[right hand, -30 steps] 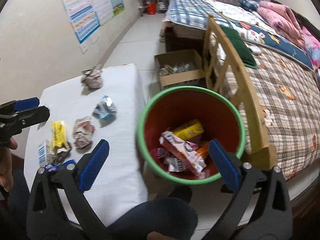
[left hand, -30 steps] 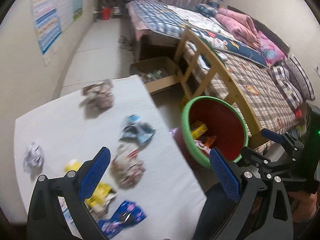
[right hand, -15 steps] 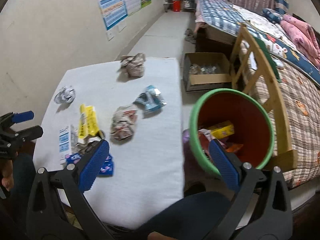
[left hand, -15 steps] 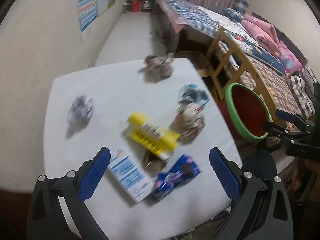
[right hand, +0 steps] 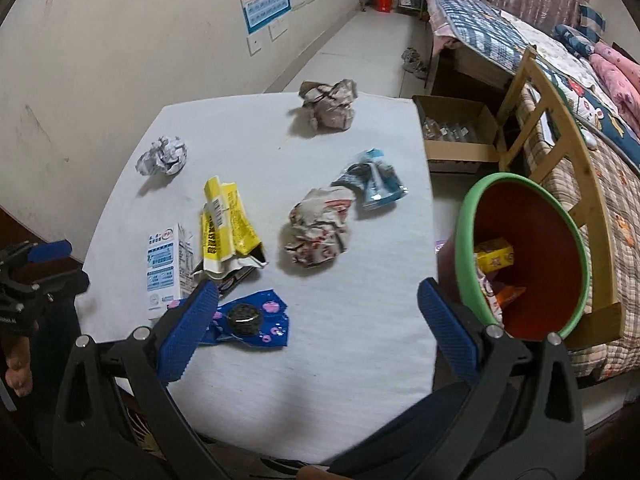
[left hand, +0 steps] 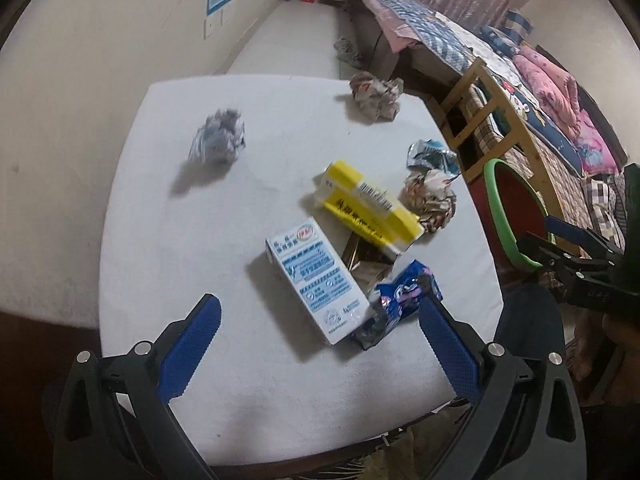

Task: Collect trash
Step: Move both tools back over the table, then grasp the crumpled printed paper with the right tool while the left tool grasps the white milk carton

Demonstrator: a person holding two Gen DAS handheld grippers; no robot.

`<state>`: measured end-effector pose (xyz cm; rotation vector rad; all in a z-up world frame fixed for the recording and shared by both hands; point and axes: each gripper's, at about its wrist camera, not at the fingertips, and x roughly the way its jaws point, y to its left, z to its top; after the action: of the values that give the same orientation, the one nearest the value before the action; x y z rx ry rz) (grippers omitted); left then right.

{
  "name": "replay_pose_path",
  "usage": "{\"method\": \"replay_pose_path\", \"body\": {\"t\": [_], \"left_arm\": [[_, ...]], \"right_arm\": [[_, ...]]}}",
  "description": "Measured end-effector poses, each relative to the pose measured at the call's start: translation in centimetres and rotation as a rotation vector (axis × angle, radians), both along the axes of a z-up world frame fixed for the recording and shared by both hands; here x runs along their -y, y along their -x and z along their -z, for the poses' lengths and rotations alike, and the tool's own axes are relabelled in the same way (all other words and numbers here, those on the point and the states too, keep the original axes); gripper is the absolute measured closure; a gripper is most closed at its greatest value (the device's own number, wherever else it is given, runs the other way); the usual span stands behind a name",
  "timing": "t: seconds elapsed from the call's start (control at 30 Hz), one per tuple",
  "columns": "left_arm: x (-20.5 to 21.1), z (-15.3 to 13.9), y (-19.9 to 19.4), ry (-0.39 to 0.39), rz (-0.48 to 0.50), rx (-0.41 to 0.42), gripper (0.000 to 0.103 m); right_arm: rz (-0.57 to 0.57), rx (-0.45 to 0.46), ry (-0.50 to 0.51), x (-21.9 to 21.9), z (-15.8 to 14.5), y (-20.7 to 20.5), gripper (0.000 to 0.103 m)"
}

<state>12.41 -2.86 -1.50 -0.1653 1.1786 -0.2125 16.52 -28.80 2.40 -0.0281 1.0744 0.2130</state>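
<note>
Left gripper point(left hand: 318, 342): wide open, holding nothing. It hangs over the near edge of the bench point(left hand: 168, 216).
Right gripper point(right hand: 318, 328): wide open too, and empty. It hangs over the near side of the bench, with the bin just to its right.
Far left of the left gripper: a grey paper ball point(left hand: 218, 140), well apart from the rest.
Just ahead of the left gripper: a white and blue carton point(left hand: 316, 278). This is the closest trash. It lies flat, its long side pointing away and a bit left, with its near end between the two fingers.
Past the carton: a yellow box point(left hand: 370, 206), lying slanted on some brown scraps.
By the left gripper's right finger: a blue cookie wrapper point(left hand: 404, 296), touching the carton's near corner.
Ahead and right: a crumpled paper ball point(left hand: 432, 200) with a blue-grey wrapper point(left hand: 432, 156) just behind it.
Far back: a brown paper ball point(left hand: 376, 94).
Bin point(right hand: 524, 256): red with a green rim, beside the bench's right edge, with some trash inside.
Next move, my guess: the left gripper is nearer the carton, so it could go straight forward and down, turning a little so the fingers pinch the carton's narrow sides.
Watch out: the cookie wrapper could get caught too.
</note>
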Motion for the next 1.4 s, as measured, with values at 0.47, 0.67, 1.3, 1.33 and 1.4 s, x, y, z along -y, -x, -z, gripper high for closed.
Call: {"method": "replay_pose_path", "body": {"t": [0.47, 0.67, 1.3, 1.33, 1.4], "left_arm": [[0.3, 4.3, -2.3, 0.085, -0.179, -0.108, 0.008], [0.5, 6.8, -3.9, 0.095, -0.24, -0.17, 0.009], [0.9, 11.1, -6.4, 0.06, -0.362, -0.249, 0.018], [0.9, 11.4, -6.6, 0.066, -0.373, -0.259, 0.019], [0.9, 11.7, -6.9, 0.066, -0.378, -0.271, 0.019]], "right_arm": [[0.009, -0.037, -0.005, -0.3, 2.1, -2.6, 0.005], [0.023, -0.073, -0.024, -0.1, 3.8, -4.2, 0.005], [0.047, -0.147, -0.037, -0.6, 9.8, -8.4, 0.016], [0.05, -0.148, -0.037, -0.6, 9.9, -8.6, 0.017], [0.057, -0.156, -0.042, -0.6, 10.2, -8.9, 0.022]]}}
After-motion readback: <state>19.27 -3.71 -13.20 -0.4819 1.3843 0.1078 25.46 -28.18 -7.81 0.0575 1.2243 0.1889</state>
